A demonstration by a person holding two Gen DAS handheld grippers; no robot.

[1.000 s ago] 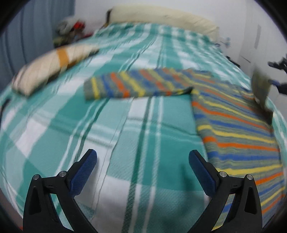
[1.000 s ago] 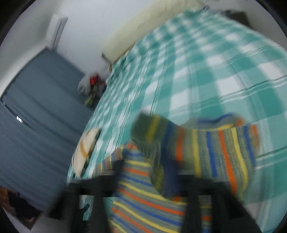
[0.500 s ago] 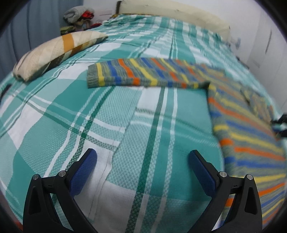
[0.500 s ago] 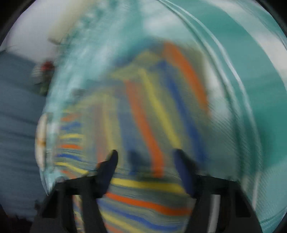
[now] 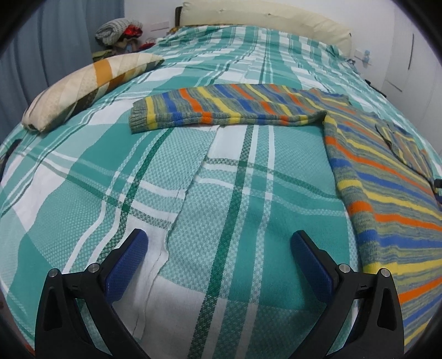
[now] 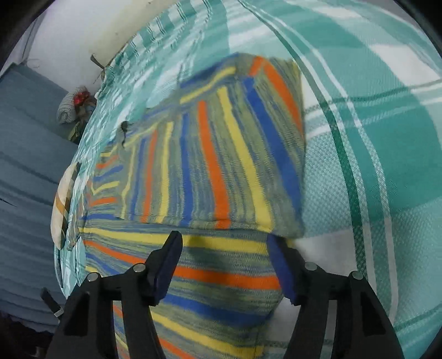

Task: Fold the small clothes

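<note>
A small striped knit sweater (image 5: pixel 386 176) in blue, orange, yellow and grey lies flat on the bed at the right. One sleeve (image 5: pixel 221 107) stretches out to the left. The other sleeve (image 6: pixel 221 154) lies folded across the body (image 6: pixel 215 276); it also shows in the left wrist view (image 5: pixel 400 140). My left gripper (image 5: pixel 219 248) is open and empty, low over bare bedspread, left of the sweater. My right gripper (image 6: pixel 223 248) is open and empty, just above the sweater at the folded sleeve's cuff end.
A teal and white plaid bedspread (image 5: pixel 171 176) covers the bed. A cream and orange pillow (image 5: pixel 83 85) lies at the left edge. A long cream bolster (image 5: pixel 265 19) lies at the head. A pile of clothes (image 5: pixel 118 30) sits beside grey curtains (image 6: pixel 25 154).
My right gripper carried the sleeve over the sweater's body, laid it down and opened. My left gripper has moved slightly closer to the outstretched sleeve.
</note>
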